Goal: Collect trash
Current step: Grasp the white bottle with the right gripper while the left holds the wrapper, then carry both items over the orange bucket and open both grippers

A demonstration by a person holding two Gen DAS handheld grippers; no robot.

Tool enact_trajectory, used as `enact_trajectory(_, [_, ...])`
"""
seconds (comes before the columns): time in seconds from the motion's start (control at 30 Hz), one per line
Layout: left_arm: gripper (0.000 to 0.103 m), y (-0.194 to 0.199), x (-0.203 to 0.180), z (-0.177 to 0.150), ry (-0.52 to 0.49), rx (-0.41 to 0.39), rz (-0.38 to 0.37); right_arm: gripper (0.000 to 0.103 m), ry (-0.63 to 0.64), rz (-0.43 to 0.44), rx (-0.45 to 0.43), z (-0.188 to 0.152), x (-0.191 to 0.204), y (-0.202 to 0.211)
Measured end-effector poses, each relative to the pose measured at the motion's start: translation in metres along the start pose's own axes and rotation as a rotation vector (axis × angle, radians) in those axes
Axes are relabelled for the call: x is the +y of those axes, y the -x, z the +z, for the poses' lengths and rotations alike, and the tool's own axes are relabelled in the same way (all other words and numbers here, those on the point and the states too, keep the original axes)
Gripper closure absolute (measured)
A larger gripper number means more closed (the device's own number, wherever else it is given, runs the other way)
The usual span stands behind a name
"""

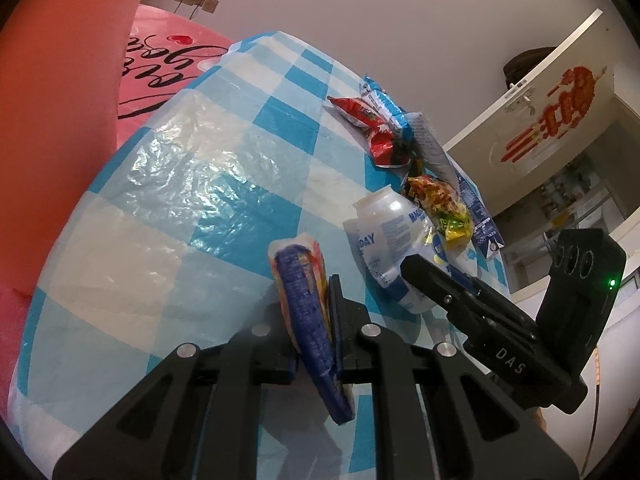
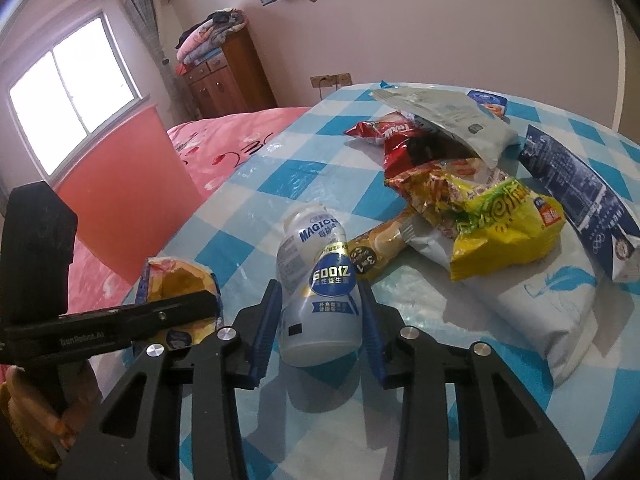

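Right wrist view: the right gripper (image 2: 318, 316) has its blue pads on both sides of a white bottle (image 2: 316, 292) lying on the checked tablecloth (image 2: 304, 176), squeezing it. Beyond its tips sits a heap of snack bags (image 2: 472, 204), with a dark blue carton (image 2: 580, 200) off to the right. To its left, the left gripper (image 1: 320, 312) is clamped tight on a flattened wrapper (image 1: 306, 304), pinched upright between the pads. From the left wrist, the bottle lies just right of that claw.
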State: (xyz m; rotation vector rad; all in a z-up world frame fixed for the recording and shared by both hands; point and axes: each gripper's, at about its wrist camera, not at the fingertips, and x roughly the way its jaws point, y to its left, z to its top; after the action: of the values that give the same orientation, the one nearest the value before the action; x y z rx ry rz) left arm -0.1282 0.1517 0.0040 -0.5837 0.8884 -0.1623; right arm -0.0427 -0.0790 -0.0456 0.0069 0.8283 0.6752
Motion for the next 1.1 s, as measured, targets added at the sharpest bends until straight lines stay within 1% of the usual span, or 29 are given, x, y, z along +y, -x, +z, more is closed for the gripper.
enact_trajectory(0.23, [0.091,0.017,-0.003,0.002,-0.022,-0.034,-0.022,0.064,0.009,-0.031,-0.025,-0.001,0.011,0.014])
enact_trajectory(0.57, [0.092,0.045,-0.012,0.011,-0.059,-0.098,-0.064,0.064,-0.023,-0.016,-0.090,0.024,0.022,0.050])
enact_trajectory(0.7, [0.092,0.061,-0.016,0.019,-0.068,-0.137,-0.080,0.064,-0.026,0.018,-0.110,0.037,0.032,0.062])
enact_trajectory(0.87, [0.092,0.091,-0.020,0.037,-0.085,-0.212,-0.084,0.064,-0.018,0.084,-0.137,0.063,0.053,0.073])
enact_trajectory(1.0, [0.092,0.120,-0.019,0.055,-0.099,-0.276,-0.064,0.064,-0.001,0.156,-0.148,0.092,0.076,0.076])
enact_trajectory(1.1, [0.092,0.149,-0.012,0.069,-0.097,-0.343,-0.031,0.064,0.027,0.203,-0.155,0.115,0.097,0.073])
